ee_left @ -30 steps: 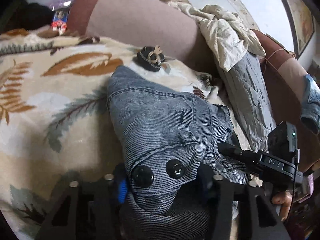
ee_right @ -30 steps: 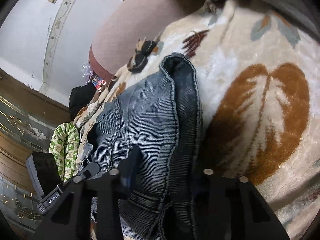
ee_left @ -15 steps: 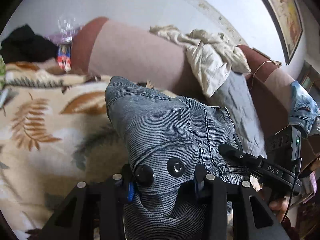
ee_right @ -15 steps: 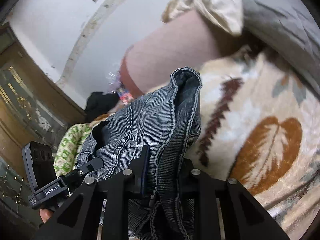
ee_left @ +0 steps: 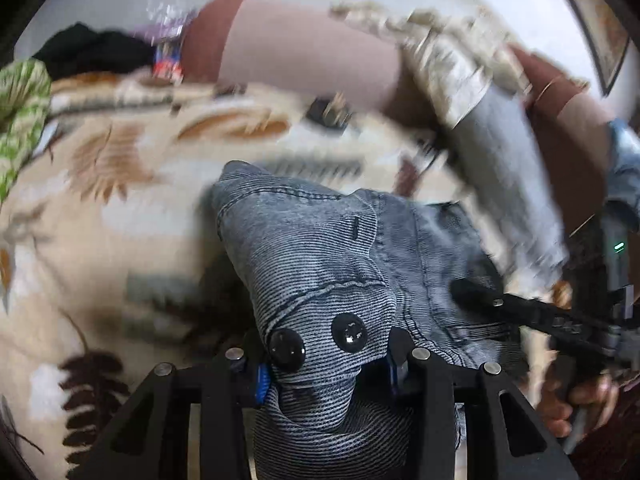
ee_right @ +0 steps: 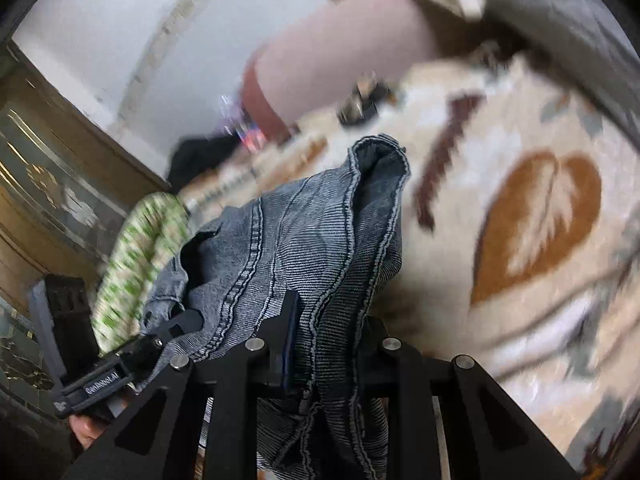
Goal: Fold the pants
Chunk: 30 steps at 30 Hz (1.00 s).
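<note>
The pants are blue-grey ribbed denim (ee_left: 320,248) with two black buttons (ee_left: 286,344) at the waist. My left gripper (ee_left: 326,354) is shut on the waistband at the buttons and holds it above the bed. My right gripper (ee_right: 328,320) is shut on another bunched part of the same pants (ee_right: 304,240). Each view shows the other gripper beside the cloth: the right one in the left wrist view (ee_left: 560,320), the left one in the right wrist view (ee_right: 120,364). The rest of the pants hangs below, hidden.
A cream blanket (ee_left: 100,208) with brown leaf print covers the bed. A pink-brown bolster (ee_left: 304,52) lies at the back, with a beige cloth (ee_left: 452,72) and grey quilt (ee_left: 508,160) to the right. A small dark object (ee_left: 328,114) sits near the bolster. A green patterned cloth (ee_right: 136,252) lies at the left.
Both grippers have kept their hold on the pants and swung them over the bed; the background is now motion-blurred and the views tilt more toward the blanket.
</note>
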Motion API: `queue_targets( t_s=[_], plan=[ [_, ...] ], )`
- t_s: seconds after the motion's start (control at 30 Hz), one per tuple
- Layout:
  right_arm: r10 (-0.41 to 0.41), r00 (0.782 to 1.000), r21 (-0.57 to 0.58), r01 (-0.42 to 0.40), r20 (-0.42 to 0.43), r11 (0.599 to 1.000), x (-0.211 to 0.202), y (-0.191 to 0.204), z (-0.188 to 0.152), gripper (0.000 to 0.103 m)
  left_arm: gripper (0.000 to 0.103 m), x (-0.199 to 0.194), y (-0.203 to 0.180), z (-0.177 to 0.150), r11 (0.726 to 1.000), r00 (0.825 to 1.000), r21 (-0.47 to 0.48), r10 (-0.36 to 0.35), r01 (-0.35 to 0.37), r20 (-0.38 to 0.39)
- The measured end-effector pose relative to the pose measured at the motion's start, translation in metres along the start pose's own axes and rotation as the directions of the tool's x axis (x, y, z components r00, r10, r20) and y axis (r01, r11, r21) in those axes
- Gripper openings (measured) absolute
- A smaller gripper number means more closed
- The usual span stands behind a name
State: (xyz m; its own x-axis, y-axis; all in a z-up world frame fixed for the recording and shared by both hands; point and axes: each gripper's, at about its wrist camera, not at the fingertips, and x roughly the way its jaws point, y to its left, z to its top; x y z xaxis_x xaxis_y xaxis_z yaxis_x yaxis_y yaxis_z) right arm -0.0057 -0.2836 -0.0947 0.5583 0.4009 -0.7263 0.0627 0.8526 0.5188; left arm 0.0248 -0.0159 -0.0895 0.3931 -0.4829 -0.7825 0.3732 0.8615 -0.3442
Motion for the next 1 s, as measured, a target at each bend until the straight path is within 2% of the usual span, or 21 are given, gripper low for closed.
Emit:
queue_targets(
  t_s=[0.03,0.13,0.23,0.33,0.47,0.53,0.63,0.7,0.73,0.77,0.8,0.83,0.9,1.0],
  plan=[
    [-0.026,0.999,0.0,0.026,-0.021,1.0,0.009,-0.002,-0.007,0.024,0.048,0.009,0.005,-0.006,1.0,1.0,-0.001,0.014,-0.014,-0.019],
    [-0.062,0.998,-0.022,0.062,-0.03,0.998,0.021,-0.008,-0.014,0.025,0.057,0.022,0.021,-0.011,0.997,0.999,-0.057,-0.044,0.043,-0.02],
    [-0.028,0.999,0.029,0.03,-0.044,0.999,0.022,-0.017,-0.013,0.03,0.06,0.027,0.028,-0.009,0.995,0.997,-0.079,-0.07,0.067,-0.03],
    [-0.038,0.998,0.042,0.04,-0.05,0.998,0.027,-0.023,-0.015,0.042,0.062,0.026,0.023,-0.008,0.997,0.998,-0.06,-0.049,0.048,-0.026],
    [-0.053,0.998,0.039,0.055,-0.043,0.998,0.018,-0.021,-0.011,0.056,0.065,0.016,0.015,-0.008,0.999,1.0,-0.03,0.013,-0.013,0.01],
    [-0.087,0.996,0.009,0.088,-0.007,0.996,0.006,-0.015,-0.01,0.057,0.065,0.003,0.008,-0.011,0.999,0.998,-0.008,0.052,-0.052,0.048],
    [-0.131,0.983,-0.08,0.142,0.126,0.987,-0.025,0.001,-0.012,0.057,0.067,-0.021,-0.007,-0.022,0.995,0.989,0.014,0.101,-0.103,0.111],
    [-0.146,0.96,-0.137,0.182,0.238,0.974,-0.05,0.014,-0.019,0.06,0.07,-0.042,-0.018,-0.03,0.988,0.974,0.017,0.147,-0.152,0.175],
    [-0.152,0.942,-0.168,0.208,0.299,0.964,-0.062,0.021,-0.025,0.063,0.071,-0.059,-0.028,-0.037,0.984,0.957,0.019,0.168,-0.178,0.236],
    [-0.153,0.93,-0.183,0.223,0.333,0.958,-0.068,0.027,-0.027,0.067,0.077,-0.07,-0.034,-0.042,0.981,0.944,0.018,0.181,-0.194,0.275],
    [-0.153,0.909,-0.208,0.247,0.387,0.946,-0.079,0.034,-0.035,0.067,0.085,-0.082,-0.041,-0.048,0.976,0.927,0.013,0.201,-0.216,0.316],
    [-0.151,0.893,-0.222,0.264,0.425,0.939,-0.087,0.039,-0.041,0.067,0.088,-0.095,-0.049,-0.054,0.969,0.905,0.007,0.228,-0.247,0.359],
    [-0.138,0.85,-0.231,0.29,0.509,0.929,-0.105,0.048,-0.057,0.069,0.102,-0.118,-0.065,-0.065,0.952,0.862,0.016,0.27,-0.306,0.429],
    [-0.114,0.815,-0.242,0.298,0.568,0.923,-0.123,0.061,-0.076,0.075,0.103,-0.146,-0.087,-0.076,0.914,0.808,0.055,0.327,-0.403,0.491]
  ],
)
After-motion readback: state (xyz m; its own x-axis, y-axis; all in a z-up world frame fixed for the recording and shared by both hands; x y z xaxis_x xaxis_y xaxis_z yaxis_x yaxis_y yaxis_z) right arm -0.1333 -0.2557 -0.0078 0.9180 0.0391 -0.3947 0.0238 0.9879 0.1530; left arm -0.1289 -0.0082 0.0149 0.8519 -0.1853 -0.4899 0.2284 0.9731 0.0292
